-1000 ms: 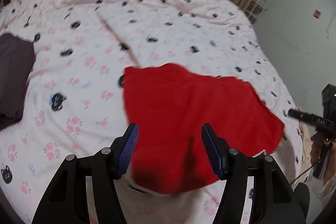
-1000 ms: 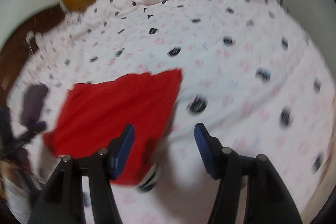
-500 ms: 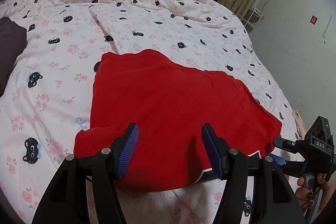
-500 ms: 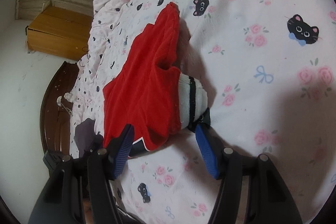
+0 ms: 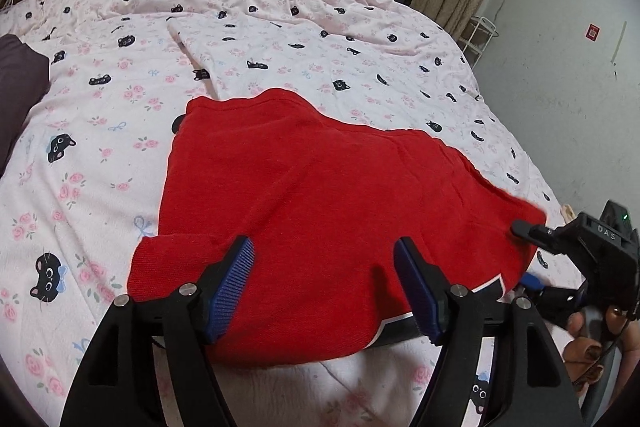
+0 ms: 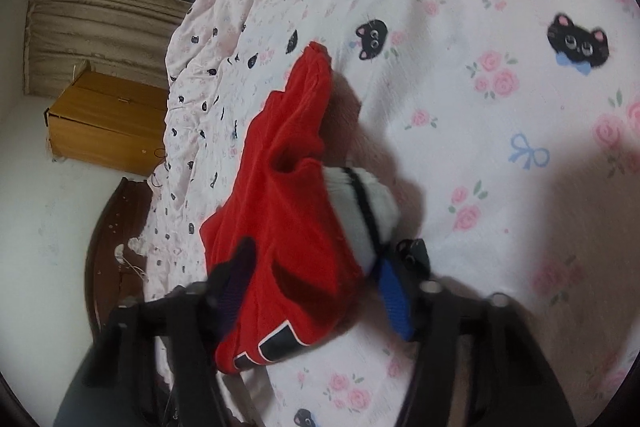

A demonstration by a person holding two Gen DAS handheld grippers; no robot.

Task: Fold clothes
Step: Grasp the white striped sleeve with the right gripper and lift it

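Right gripper (image 6: 316, 291) is tilting lower since before, jaws spread around the red garment's (image 5: 320, 219) hem at the bed's (image 5: 100, 131) near edge, left gripper (image 5: 324, 287) hovering spread nearby.

The red sweater (image 5: 320, 211) is matt knitted cloth with a ribbed white cuff (image 6: 360, 207); the bed sheet (image 5: 280, 27) is smooth printed cotton; the cabinet (image 6: 108, 123) is wood.
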